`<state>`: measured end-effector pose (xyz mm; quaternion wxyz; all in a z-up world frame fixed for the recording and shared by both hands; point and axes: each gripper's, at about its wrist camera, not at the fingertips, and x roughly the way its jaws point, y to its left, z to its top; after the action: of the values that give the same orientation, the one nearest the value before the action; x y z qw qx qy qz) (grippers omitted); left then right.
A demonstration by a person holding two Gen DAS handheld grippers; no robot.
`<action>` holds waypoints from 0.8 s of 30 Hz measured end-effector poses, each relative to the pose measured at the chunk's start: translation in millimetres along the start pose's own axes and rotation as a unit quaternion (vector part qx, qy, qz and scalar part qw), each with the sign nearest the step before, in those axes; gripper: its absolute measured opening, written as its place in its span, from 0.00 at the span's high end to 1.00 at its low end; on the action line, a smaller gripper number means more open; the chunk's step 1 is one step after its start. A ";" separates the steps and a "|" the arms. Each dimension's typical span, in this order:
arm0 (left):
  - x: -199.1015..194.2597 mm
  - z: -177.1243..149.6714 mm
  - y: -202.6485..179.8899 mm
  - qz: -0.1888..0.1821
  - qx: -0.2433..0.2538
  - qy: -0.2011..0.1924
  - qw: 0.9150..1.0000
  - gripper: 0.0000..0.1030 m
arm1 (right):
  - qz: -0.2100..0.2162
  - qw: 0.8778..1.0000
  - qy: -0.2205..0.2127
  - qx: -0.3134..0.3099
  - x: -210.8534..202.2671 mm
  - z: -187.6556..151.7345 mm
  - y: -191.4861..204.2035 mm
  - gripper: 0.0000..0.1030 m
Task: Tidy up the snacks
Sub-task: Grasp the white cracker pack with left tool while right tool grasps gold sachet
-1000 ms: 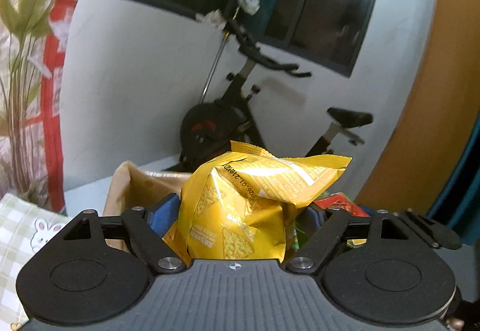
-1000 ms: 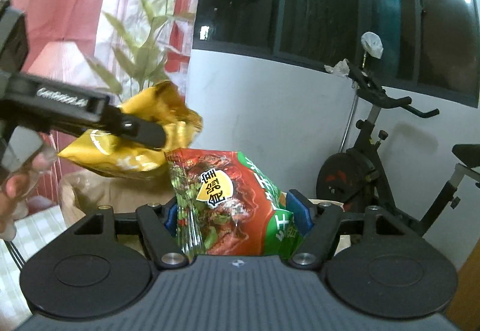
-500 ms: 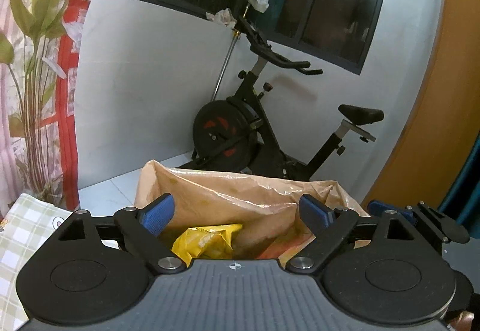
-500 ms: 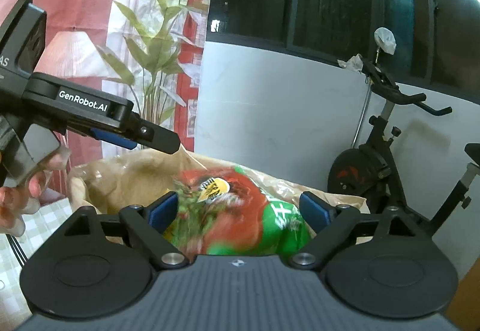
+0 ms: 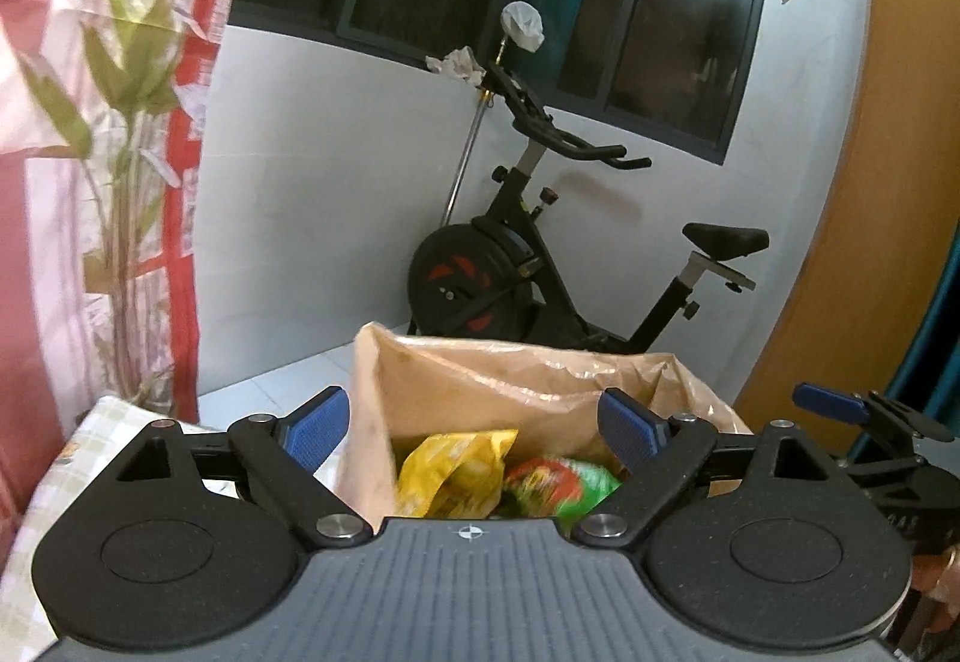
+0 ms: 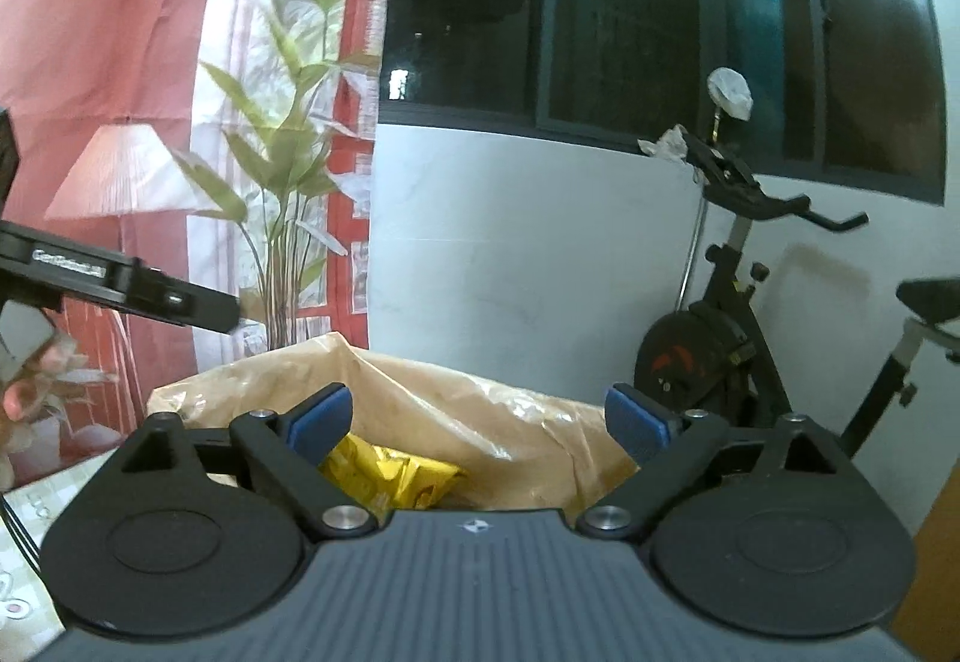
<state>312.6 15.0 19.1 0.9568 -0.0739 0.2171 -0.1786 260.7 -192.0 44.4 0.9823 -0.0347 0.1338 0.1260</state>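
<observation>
1. The yellow snack bag (image 5: 450, 473) lies crumpled inside the brown paper bag (image 5: 516, 392); its long axis cannot be told. A blurred red-green snack bag (image 5: 558, 485) lies just to its right.
2. Both snacks sit below and between the left gripper (image 5: 474, 425) fingers, which stand apart, gripping nothing.
3. The right gripper (image 6: 477, 419) is likewise spread and empty above the bag.
4. An exercise bike (image 5: 540, 266) stands behind.

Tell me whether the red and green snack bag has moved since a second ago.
Yes. The red and green snack bag dropped from the right gripper into the brown paper bag, beside the yellow bag.
</observation>
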 end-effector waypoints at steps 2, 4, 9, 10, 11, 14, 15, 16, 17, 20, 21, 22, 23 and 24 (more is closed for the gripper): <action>-16.0 -7.5 6.7 0.001 0.001 0.003 1.000 0.11 | 0.002 1.000 -0.001 0.017 -14.0 -5.6 -2.6 0.09; -29.6 -16.9 12.5 0.005 0.000 0.010 1.000 0.12 | 0.006 0.999 -0.004 0.034 -28.1 -12.4 -4.4 0.09; -54.5 -53.6 20.7 0.022 0.002 0.033 0.999 0.13 | 0.001 0.998 -0.005 0.069 -61.5 -38.2 -1.0 0.09; -58.0 -63.1 20.2 0.028 0.005 0.037 0.999 0.13 | -0.001 0.997 -0.003 0.074 -67.2 -45.2 1.5 0.09; -61.1 -72.7 19.5 0.030 0.005 0.042 0.999 0.14 | -0.003 0.997 0.001 0.080 -72.3 -52.5 4.6 0.09; -67.2 -99.3 17.0 0.024 -0.007 0.061 0.998 0.14 | -0.005 0.995 0.017 0.097 -83.1 -74.5 15.3 0.09; -66.9 -109.6 15.7 0.020 -0.011 0.071 0.997 0.15 | -0.004 0.995 0.024 0.099 -85.2 -81.2 18.7 0.09; -66.0 -120.4 14.2 0.018 -0.015 0.082 0.996 0.15 | -0.002 0.994 0.033 0.100 -87.0 -88.8 23.2 0.09; -63.9 -131.2 11.5 0.015 -0.017 0.096 0.995 0.15 | -0.002 0.994 0.043 0.099 -88.3 -97.1 28.3 0.09; -59.2 -161.9 -0.2 0.020 -0.002 0.129 0.991 0.20 | -0.007 0.993 0.074 0.093 -87.7 -118.3 41.3 0.09; -58.1 -172.6 -5.4 0.021 0.006 0.140 0.990 0.20 | -0.008 0.992 0.085 0.094 -87.1 -125.1 44.6 0.10; -56.4 -182.4 -9.6 0.018 0.010 0.150 0.988 0.20 | -0.007 0.990 0.098 0.099 -86.5 -132.3 47.7 0.10; -55.5 -192.0 -13.6 0.012 0.012 0.161 0.987 0.21 | -0.005 0.988 0.108 0.105 -86.4 -139.2 50.2 0.11; -55.7 -201.3 -16.4 0.006 0.012 0.170 0.985 0.21 | -0.006 0.987 0.116 0.111 -86.2 -145.2 52.1 0.11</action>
<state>171.6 7.7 -135.7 0.9078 -0.0291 0.3752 -0.1852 130.0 -177.0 -73.7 0.9586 0.0594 0.2603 0.0995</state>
